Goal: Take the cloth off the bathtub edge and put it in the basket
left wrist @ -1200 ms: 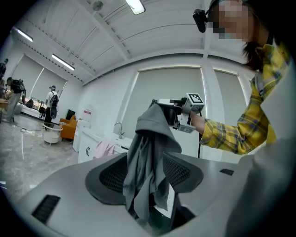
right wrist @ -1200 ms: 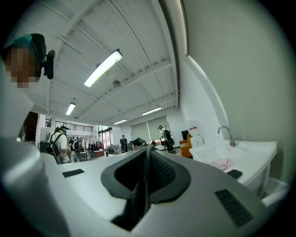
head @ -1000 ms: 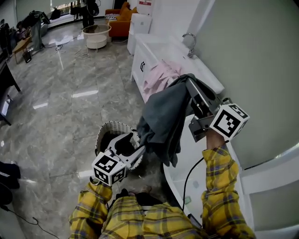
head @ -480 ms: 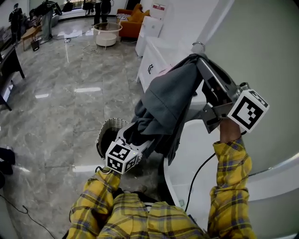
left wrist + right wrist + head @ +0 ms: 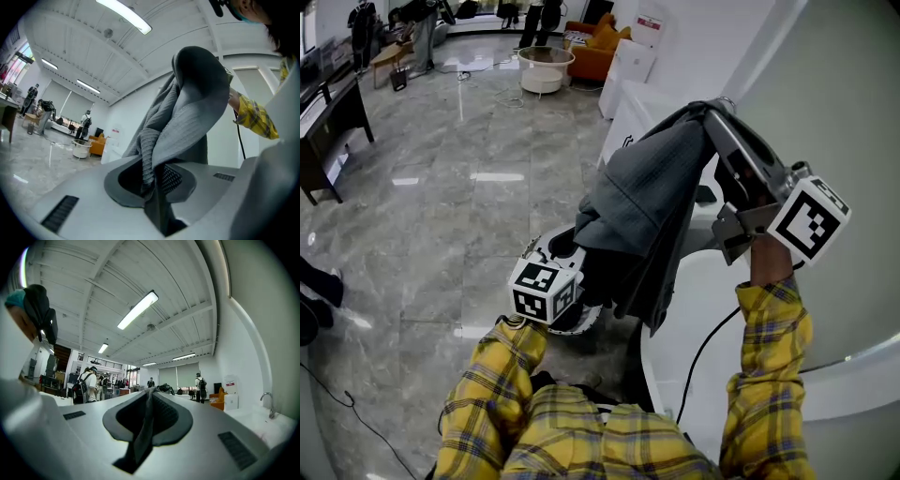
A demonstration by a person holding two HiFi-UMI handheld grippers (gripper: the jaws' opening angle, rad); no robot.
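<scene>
A grey cloth (image 5: 647,197) hangs in the air between my two grippers, beside the white bathtub (image 5: 712,309). My right gripper (image 5: 705,111) holds its top edge high up, jaws shut on a thin fold (image 5: 149,418). My left gripper (image 5: 581,270) is lower, over the wicker basket (image 5: 581,325), which it and the cloth mostly hide. Its jaws have just been closing and now pinch a ribbed fold of the cloth (image 5: 149,159). The rest of the cloth rises above the left gripper (image 5: 157,185) toward the right arm's yellow plaid sleeve (image 5: 255,117).
Grey marble floor (image 5: 459,216) spreads to the left. A round white table (image 5: 542,70), an orange sofa (image 5: 605,42) and several people stand far back. A dark desk (image 5: 328,112) is at the left edge. A plain wall (image 5: 825,94) runs along the right.
Both grippers have risen with the cloth. The left gripper, open beside the cloth a second ago, has moved in over the basket and closed on the cloth's lower part.
</scene>
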